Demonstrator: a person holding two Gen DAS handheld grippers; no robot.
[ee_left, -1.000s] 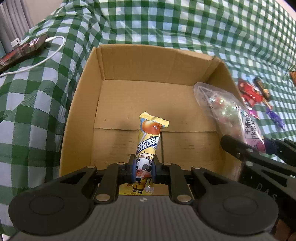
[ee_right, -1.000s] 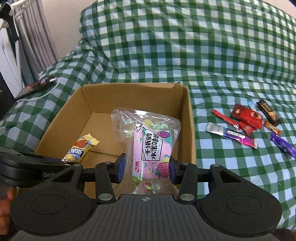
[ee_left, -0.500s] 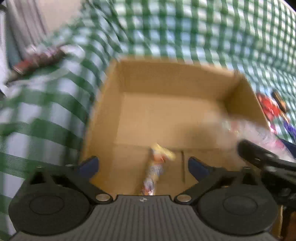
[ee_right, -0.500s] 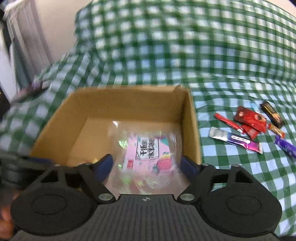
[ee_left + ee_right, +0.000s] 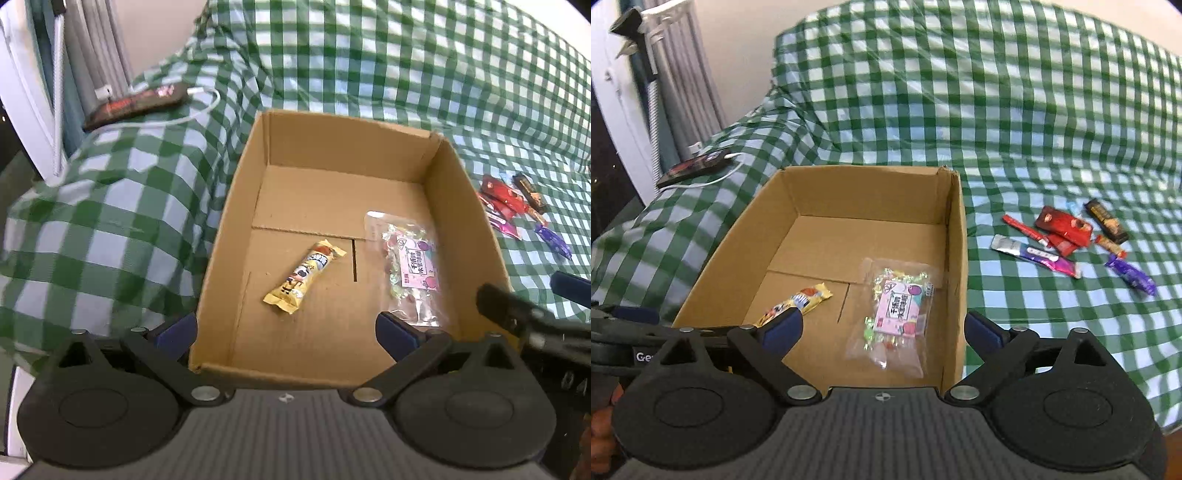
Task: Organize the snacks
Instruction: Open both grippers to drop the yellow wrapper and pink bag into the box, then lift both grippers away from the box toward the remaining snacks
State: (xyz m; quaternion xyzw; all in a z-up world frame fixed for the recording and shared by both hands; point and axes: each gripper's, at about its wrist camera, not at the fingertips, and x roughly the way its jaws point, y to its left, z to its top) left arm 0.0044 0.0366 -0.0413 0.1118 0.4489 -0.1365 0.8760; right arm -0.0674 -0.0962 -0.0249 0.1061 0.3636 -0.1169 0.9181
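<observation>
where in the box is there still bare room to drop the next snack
The far half of the cardboard box floor is bare, from the back wall to the yellow snack bar and the clear candy bag. A narrower strip lies between those two. Outside, the checked cloth right of the box is free up to the loose wrappers, where it is crowded.

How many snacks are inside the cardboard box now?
2. A yellow bar lies on the floor left of middle; a clear candy bag lies by the right wall. Box near corners are hidden.
</observation>
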